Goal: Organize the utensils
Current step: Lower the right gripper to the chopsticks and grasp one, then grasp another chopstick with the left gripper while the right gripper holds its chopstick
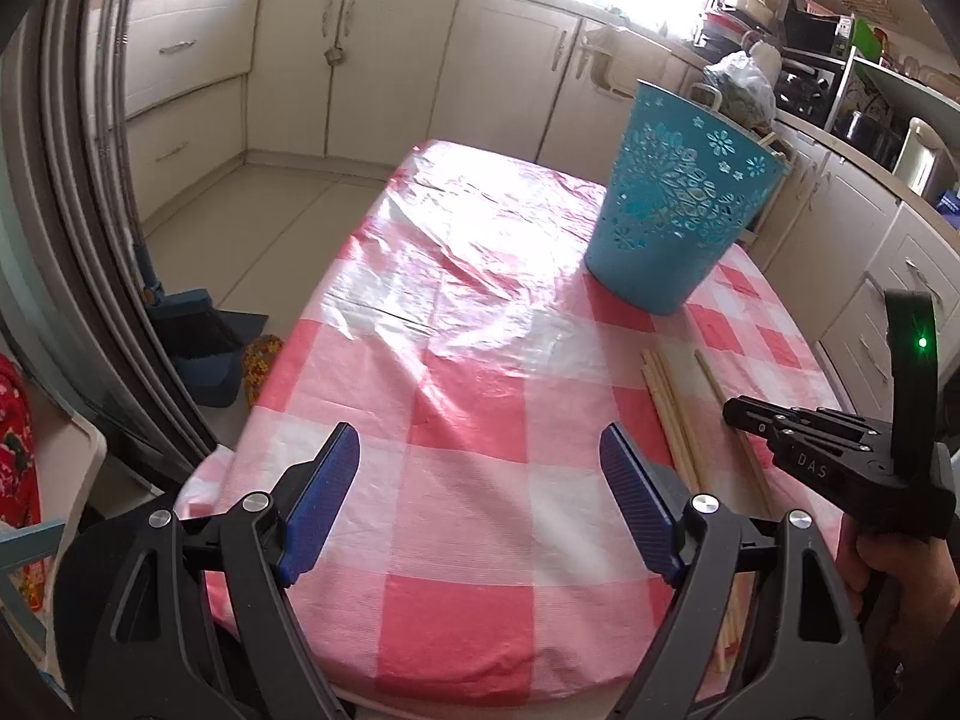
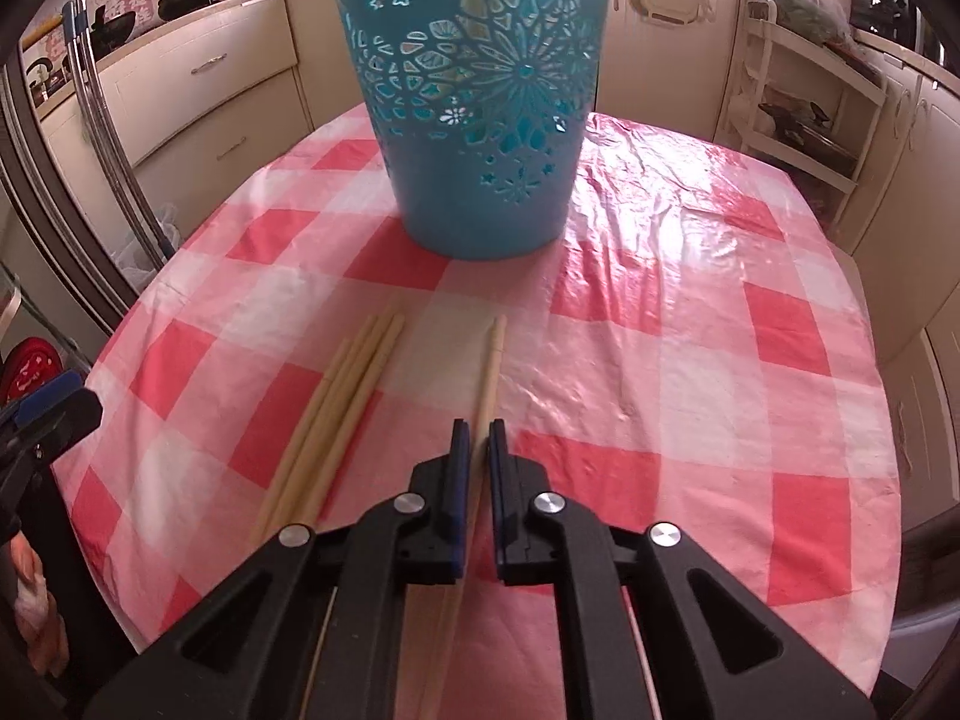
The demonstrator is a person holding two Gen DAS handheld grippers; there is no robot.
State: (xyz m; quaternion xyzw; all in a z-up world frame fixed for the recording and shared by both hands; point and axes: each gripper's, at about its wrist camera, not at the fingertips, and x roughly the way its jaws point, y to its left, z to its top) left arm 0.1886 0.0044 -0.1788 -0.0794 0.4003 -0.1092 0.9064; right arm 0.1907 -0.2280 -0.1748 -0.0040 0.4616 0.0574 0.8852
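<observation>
Lower centre of the right wrist view: right gripper (image 2: 478,438), blue pads nearly together, pinching a single pale wooden chopstick (image 2: 491,369) lying on the pink-and-white checked plastic tablecloth (image 2: 690,360). Just left, bundle of pale wooden chopsticks (image 2: 336,414). Farther back, top centre, upright turquoise perforated plastic basket (image 2: 480,120). In the left wrist view, left gripper (image 1: 480,498) spread wide, holding nothing.

Near ends of the chopsticks (image 2: 336,414) hidden under the right tongs (image 2: 479,438), blue basket (image 2: 480,108) rim cut off by top edge, its inside unseen, bench (image 2: 690,360) near edge hidden
</observation>
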